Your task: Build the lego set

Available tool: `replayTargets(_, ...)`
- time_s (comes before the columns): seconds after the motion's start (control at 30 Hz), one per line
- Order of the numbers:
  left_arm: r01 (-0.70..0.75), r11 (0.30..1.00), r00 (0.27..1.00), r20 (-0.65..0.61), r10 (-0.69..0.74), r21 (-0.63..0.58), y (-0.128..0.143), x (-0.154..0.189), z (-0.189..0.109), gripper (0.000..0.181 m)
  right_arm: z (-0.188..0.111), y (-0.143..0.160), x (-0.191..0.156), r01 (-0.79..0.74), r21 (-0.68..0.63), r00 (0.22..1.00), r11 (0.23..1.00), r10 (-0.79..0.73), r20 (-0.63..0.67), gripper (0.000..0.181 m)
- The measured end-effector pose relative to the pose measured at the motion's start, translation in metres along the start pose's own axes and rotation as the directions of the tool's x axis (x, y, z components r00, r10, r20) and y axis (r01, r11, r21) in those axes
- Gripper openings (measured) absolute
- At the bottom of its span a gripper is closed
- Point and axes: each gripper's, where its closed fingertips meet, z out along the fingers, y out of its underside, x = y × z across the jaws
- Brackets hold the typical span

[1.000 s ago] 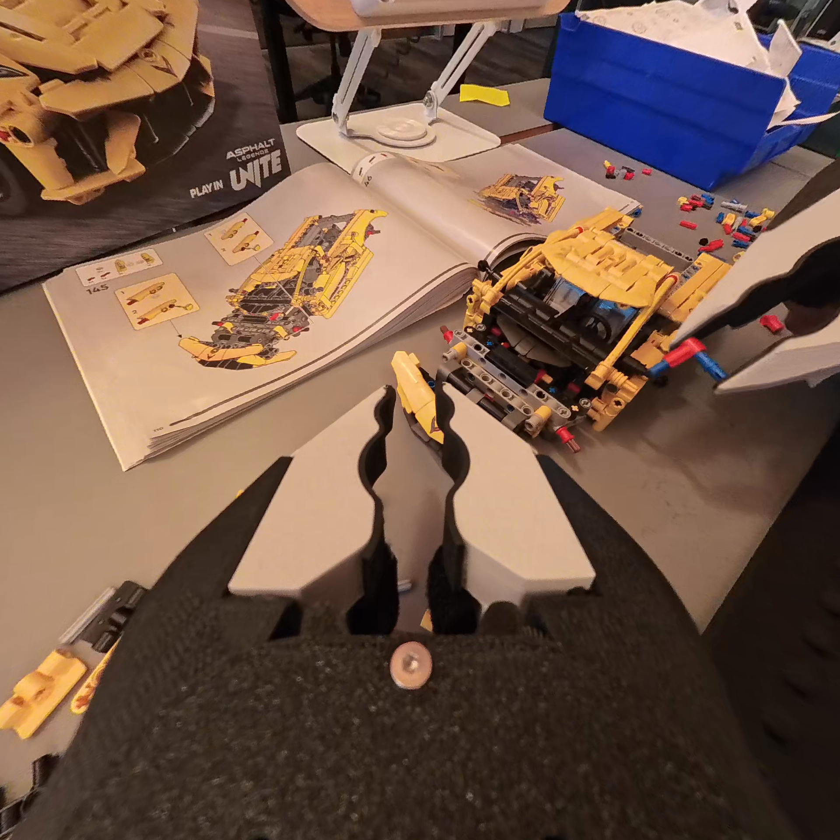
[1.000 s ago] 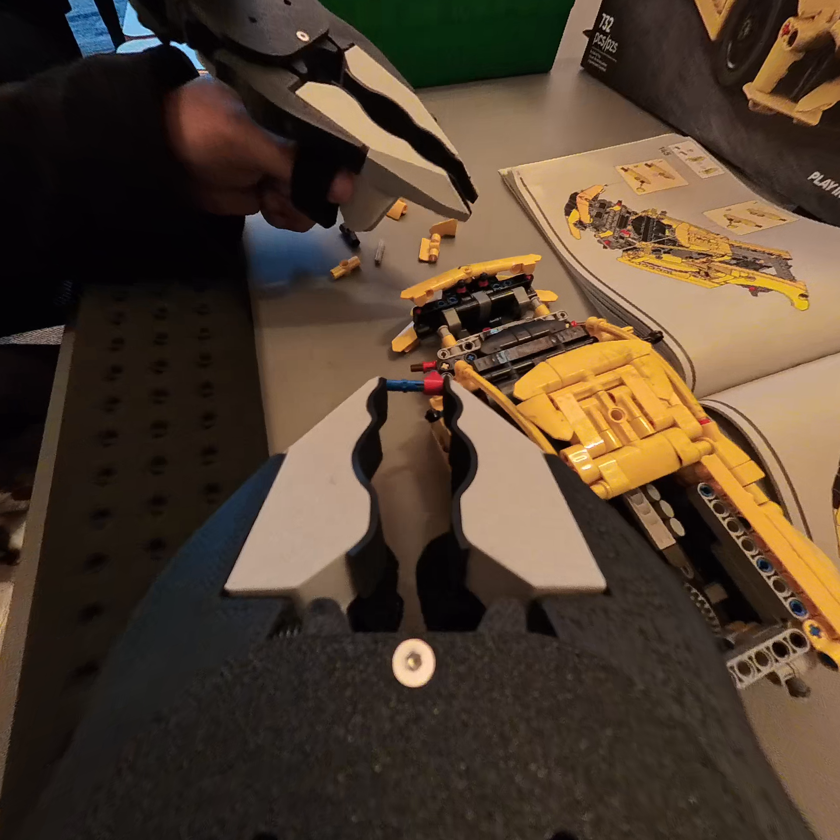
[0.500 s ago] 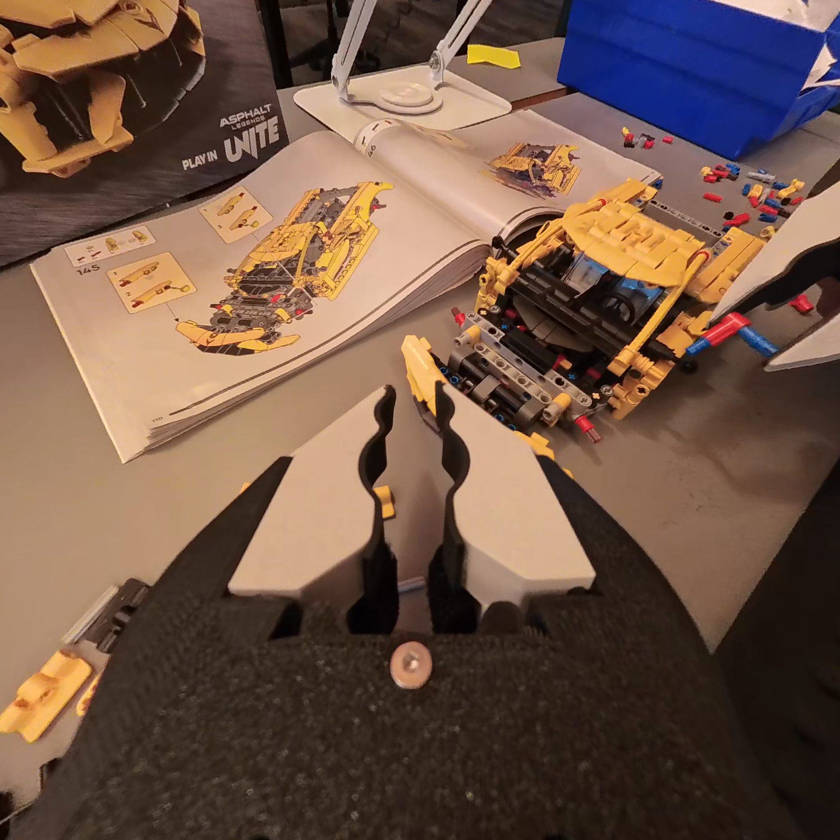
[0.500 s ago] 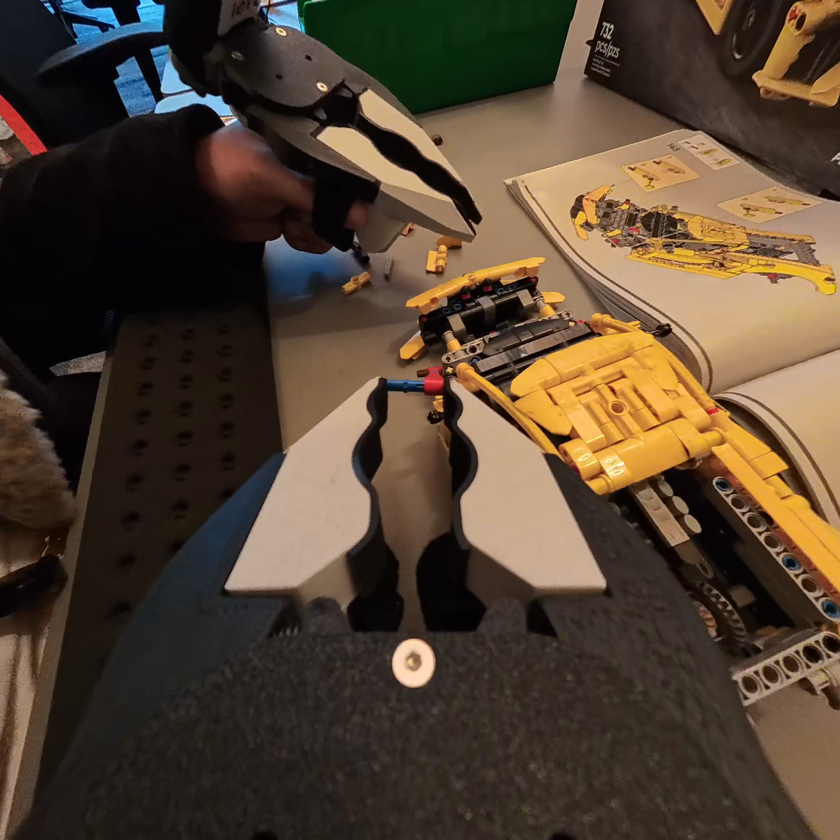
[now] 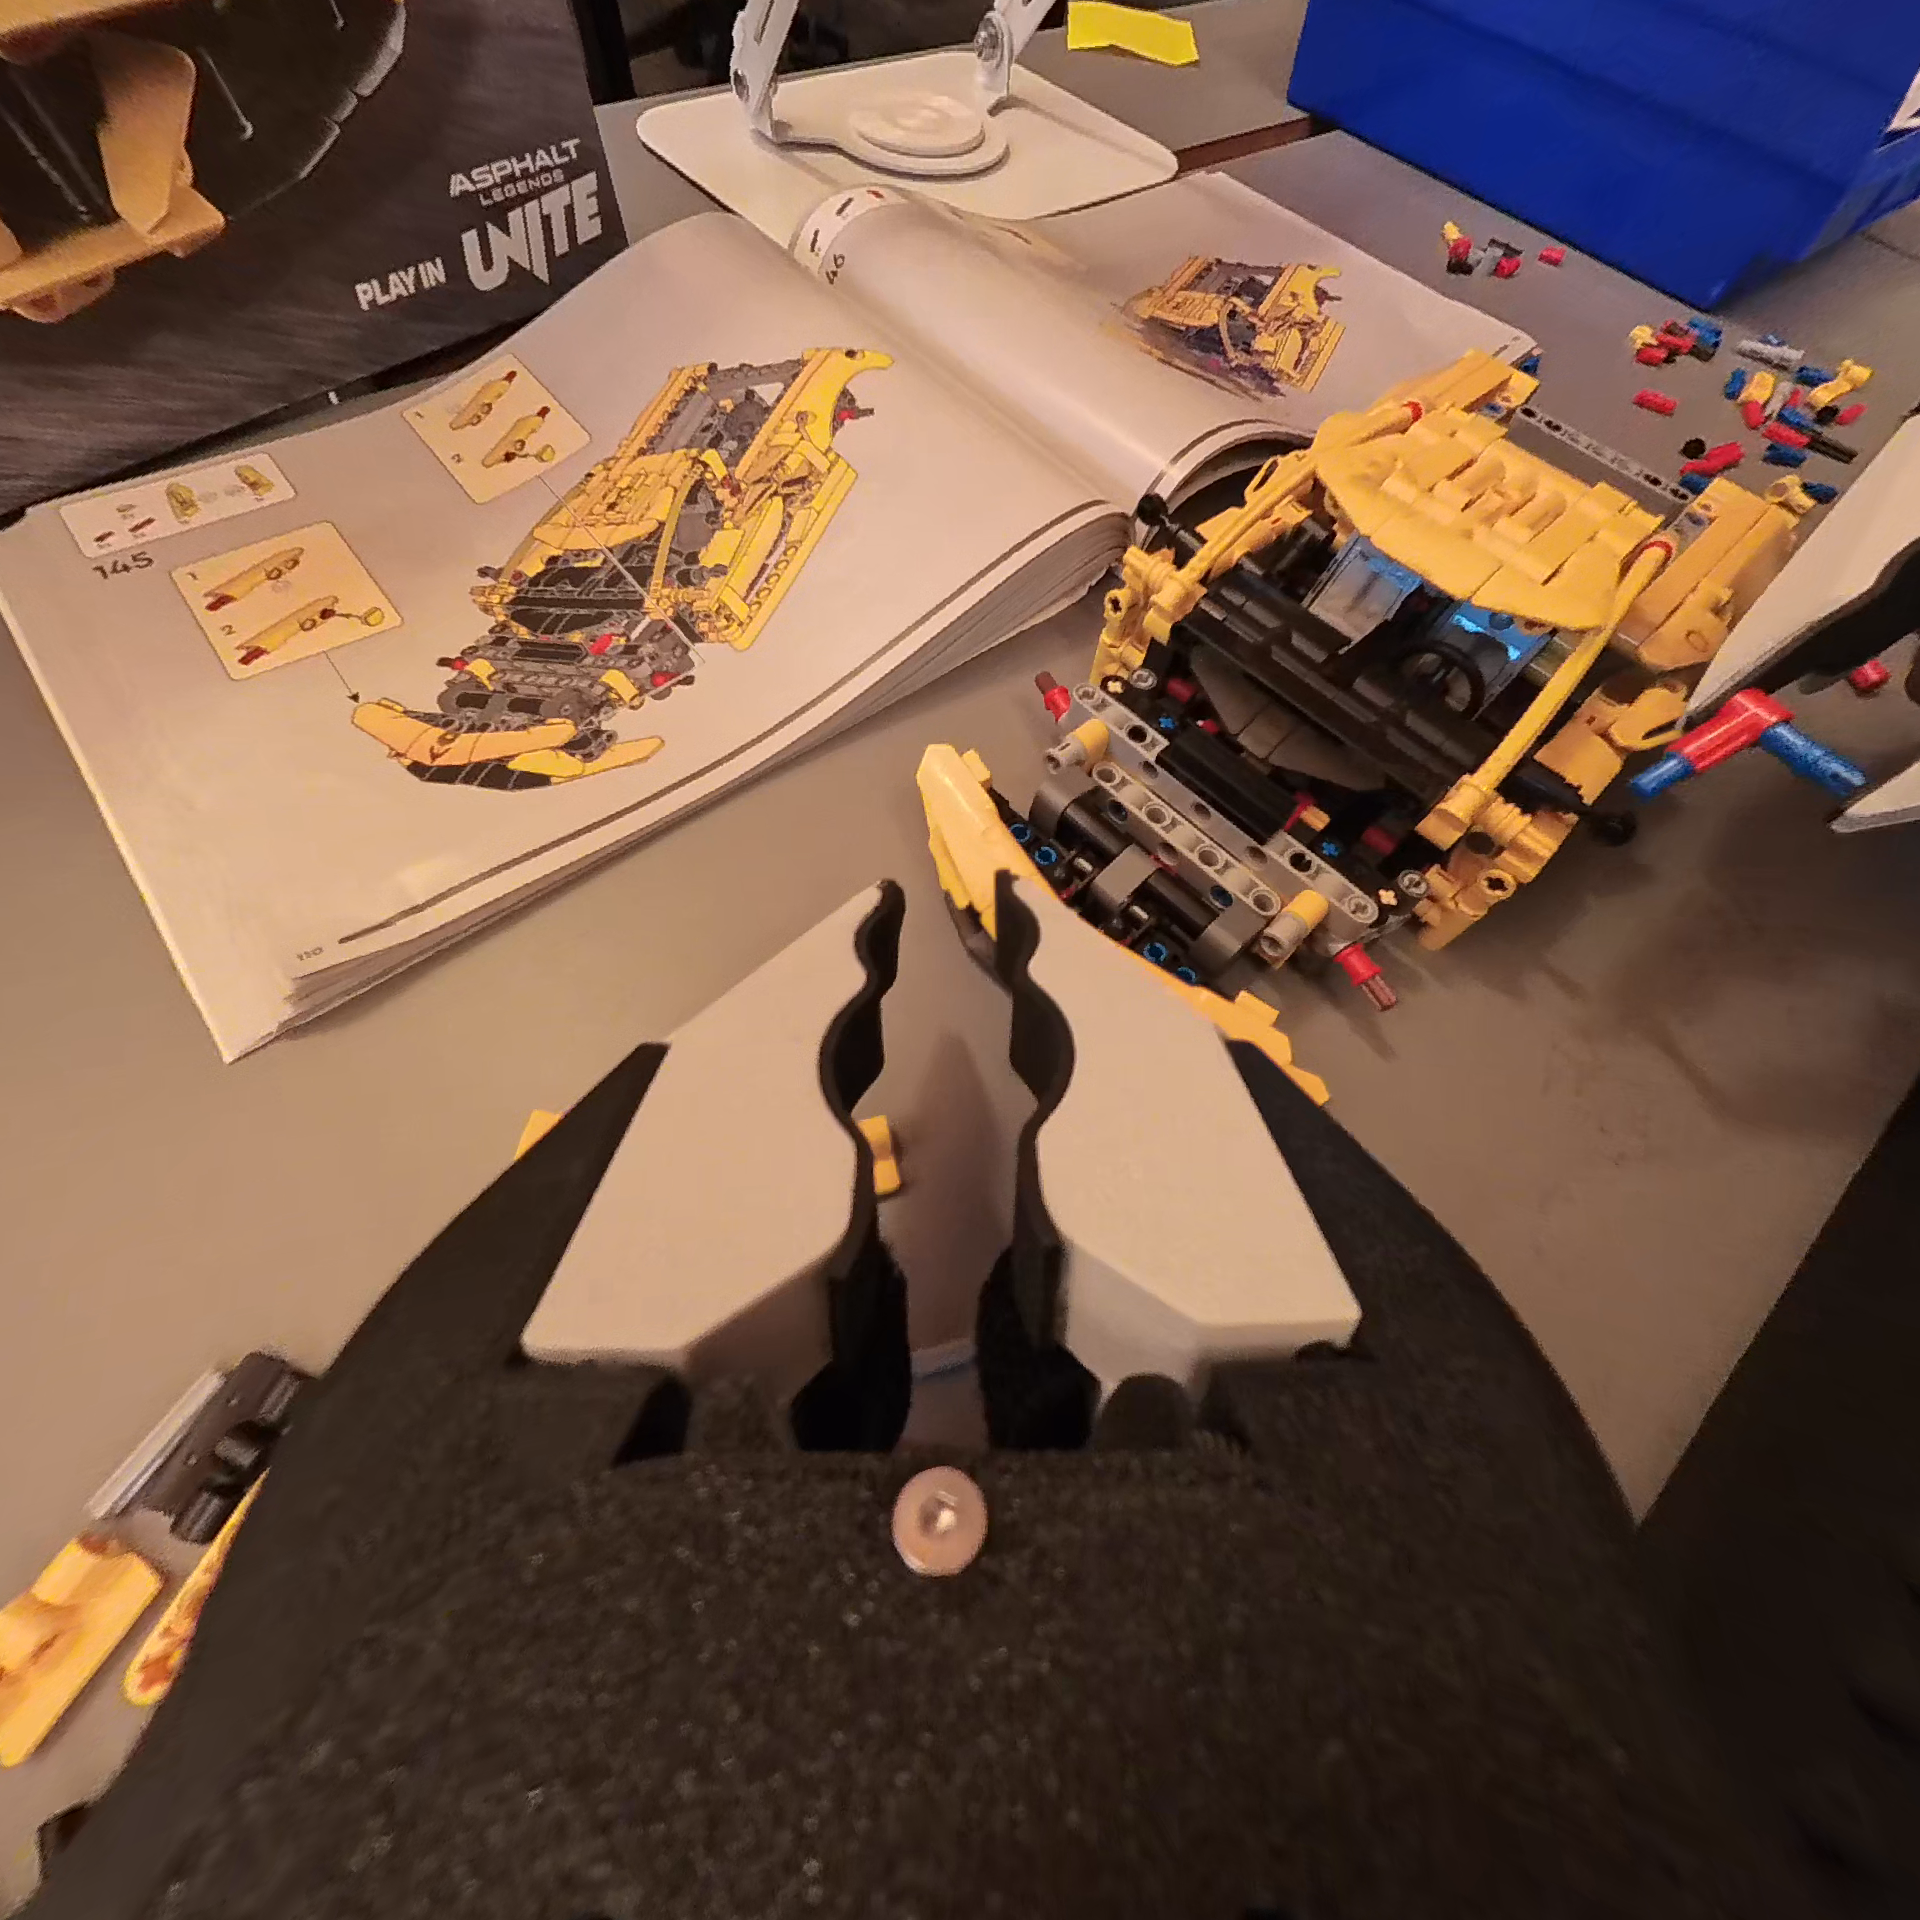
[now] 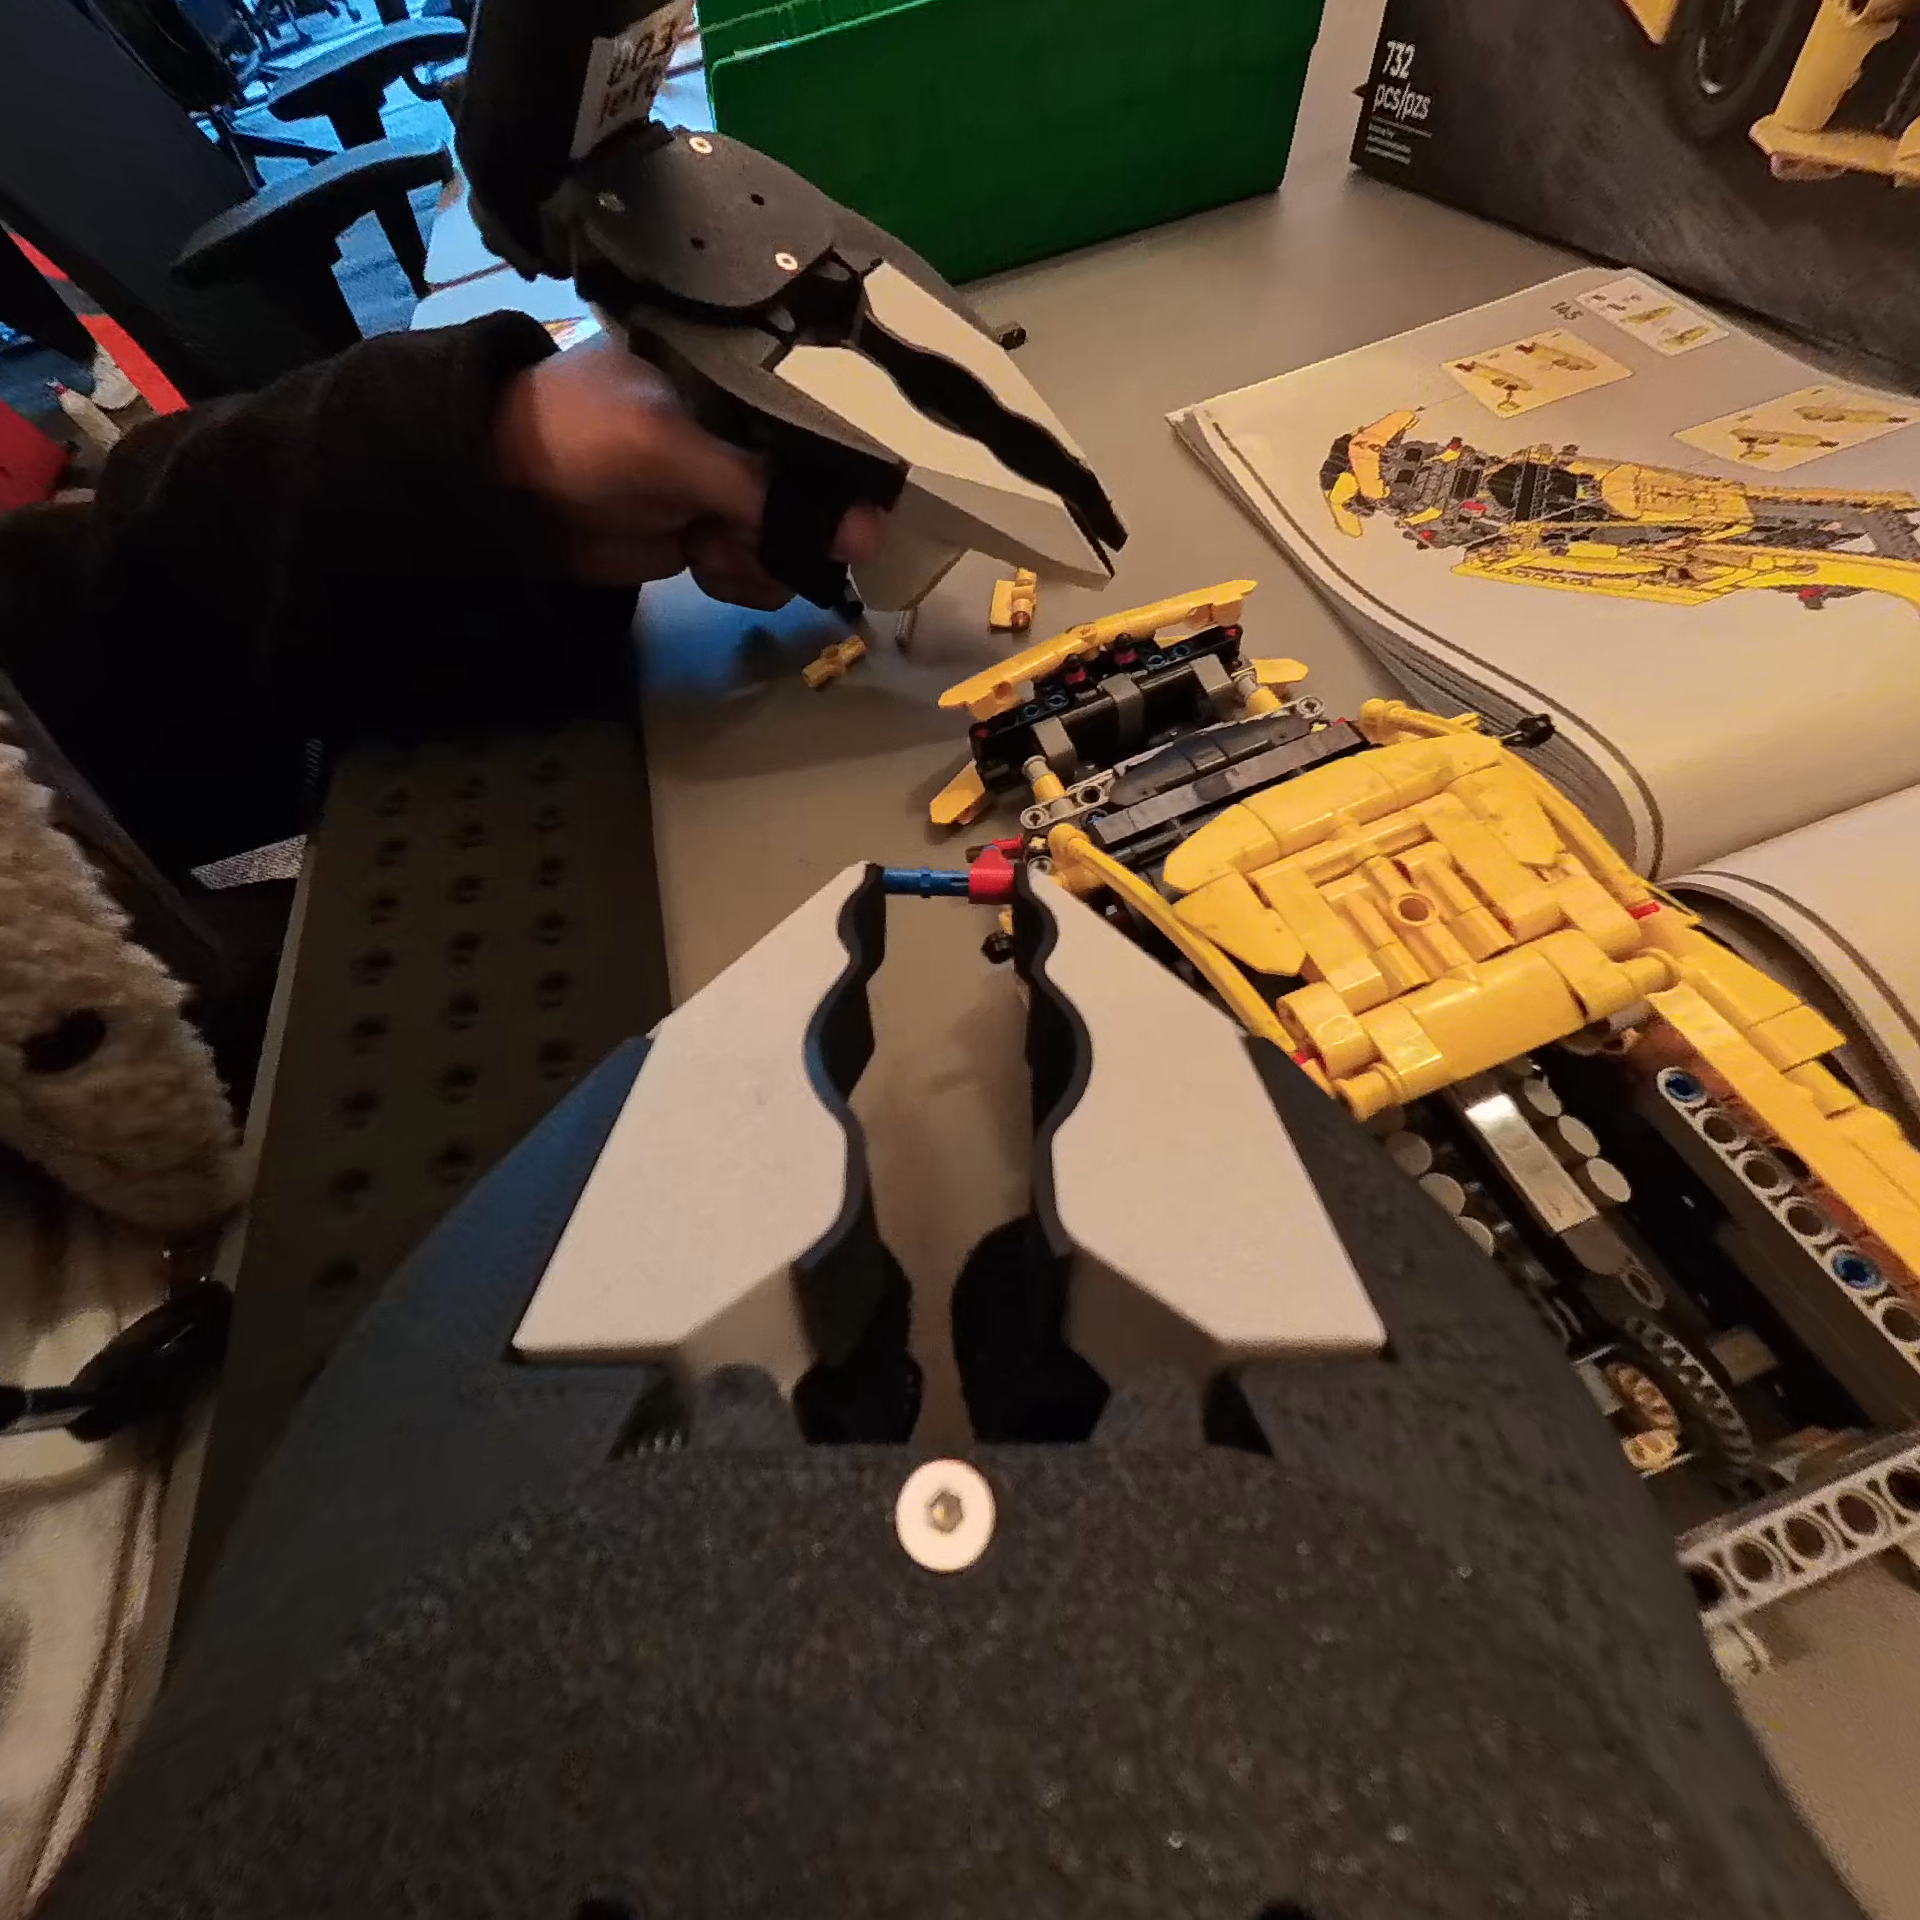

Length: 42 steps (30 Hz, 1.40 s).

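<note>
Both grippers sit a bit closer to the car than a moment ago, and the car looks bigger in both views.

The right gripper point(image 6: 948, 883) holds a small red and blue pin piece point(image 6: 940, 881) across its tips. Its jaws are narrow, closed on that piece. The yellow lego car point(image 6: 1382, 935) lies just to the right of those tips, touching or almost touching. The car's long side runs away from the right gripper, toward the open instruction book point(image 6: 1621, 582). So the right gripper is the nearer one for pushing the pin into the car's side.

The left gripper point(image 5: 945, 899) hangs low over the grey table point(image 5: 1558, 1122), tips pointing at the car's front end point(image 5: 1164, 883). Its jaws are a little apart and hold nothing. A person's hand point(image 6: 634, 478) grips its handle. Small yellow pieces point(image 6: 1013, 600) lie on the table beneath it.
</note>
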Motion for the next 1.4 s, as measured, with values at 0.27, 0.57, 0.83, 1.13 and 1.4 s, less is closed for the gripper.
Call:
replayTargets(0.27,0.220,0.976,0.967,-0.136,-0.218,0.001,-0.004,0.007,-0.004,0.024,0.007,-0.016,-0.010,0.072,-0.019,0.996,0.997,-0.071,0.052,0.023)
replayTargets(0.57,0.241,0.967,0.954,-0.162,-0.252,-0.085,0.013,0.021,0.003,0.037,0.042,-0.018,0.009,0.414,-0.511,0.909,0.753,-0.374,0.186,0.022)
replayTargets(0.83,0.229,0.967,0.958,-0.149,-0.244,-0.107,0.018,0.023,0.004,0.037,0.060,0.003,0.026,0.482,-0.678,0.865,0.555,-0.427,0.265,0.023)
replayTargets(1.13,0.233,0.967,0.957,-0.150,-0.247,-0.106,0.018,0.023,0.005,0.037,0.064,0.009,0.025,0.465,-0.749,0.878,0.472,-0.351,0.324,0.022)
replayTargets(1.4,0.238,0.965,0.955,-0.153,-0.253,-0.106,0.019,0.023,0.005,0.037,0.065,0.010,0.024,0.447,-0.777,0.887,0.443,-0.329,0.323,0.023)
